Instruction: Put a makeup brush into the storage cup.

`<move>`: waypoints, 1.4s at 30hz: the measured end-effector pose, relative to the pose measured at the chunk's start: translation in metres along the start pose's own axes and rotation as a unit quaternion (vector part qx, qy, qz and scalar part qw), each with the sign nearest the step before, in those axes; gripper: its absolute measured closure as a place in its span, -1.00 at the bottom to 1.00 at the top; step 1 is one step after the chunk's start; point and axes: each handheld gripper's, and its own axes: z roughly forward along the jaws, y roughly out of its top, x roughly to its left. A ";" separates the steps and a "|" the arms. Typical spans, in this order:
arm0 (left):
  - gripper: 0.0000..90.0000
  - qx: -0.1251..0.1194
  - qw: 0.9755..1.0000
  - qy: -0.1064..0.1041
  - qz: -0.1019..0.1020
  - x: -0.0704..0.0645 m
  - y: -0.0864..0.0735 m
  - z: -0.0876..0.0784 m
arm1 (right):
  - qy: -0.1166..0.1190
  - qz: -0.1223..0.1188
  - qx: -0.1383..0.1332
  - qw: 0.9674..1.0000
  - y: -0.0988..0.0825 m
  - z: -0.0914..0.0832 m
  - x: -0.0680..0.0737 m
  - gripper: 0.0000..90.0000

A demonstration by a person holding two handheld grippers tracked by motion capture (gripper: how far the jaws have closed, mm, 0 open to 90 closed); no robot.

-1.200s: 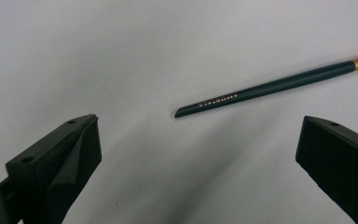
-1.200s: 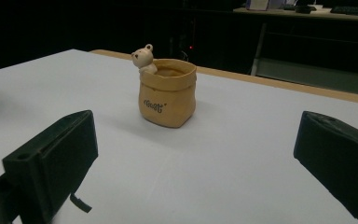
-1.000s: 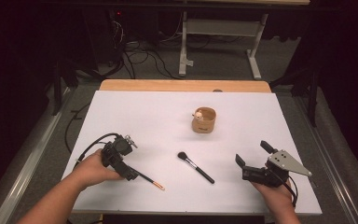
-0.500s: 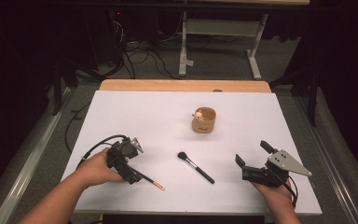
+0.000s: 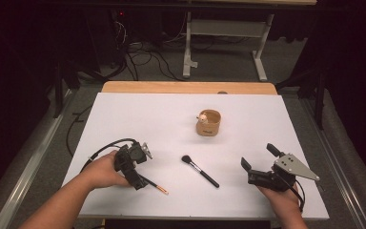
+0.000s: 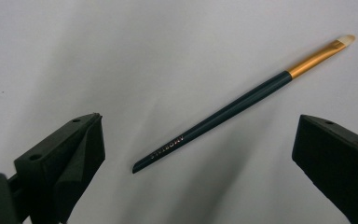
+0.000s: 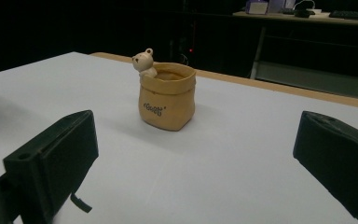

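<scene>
Left gripper [image 6: 193,154] wide over lettered (perhaps "AMORTALS") slim brush [image 6: 242,103].

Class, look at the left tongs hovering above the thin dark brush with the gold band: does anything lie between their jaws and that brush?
Nothing visible does. In the left gripper view the left tongs are open, one jaw on each side of the thin brush, which lies alone on bare white table. The bigger brush lies apart, to the side.
</scene>
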 end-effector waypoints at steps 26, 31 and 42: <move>-0.60 0.013 0.999 -0.014 0.033 -0.004 -0.005 0.017 | -0.001 0.002 -0.003 1.000 0.001 -0.002 -0.001 -0.97; -0.49 0.012 0.999 -0.011 0.033 -0.003 -0.005 0.017 | 0.000 0.001 -0.003 1.000 0.001 -0.002 0.000 -0.97; -0.28 0.014 1.000 -0.003 0.028 0.003 -0.009 0.015 | 0.000 0.001 -0.003 1.000 0.001 -0.002 0.000 -0.97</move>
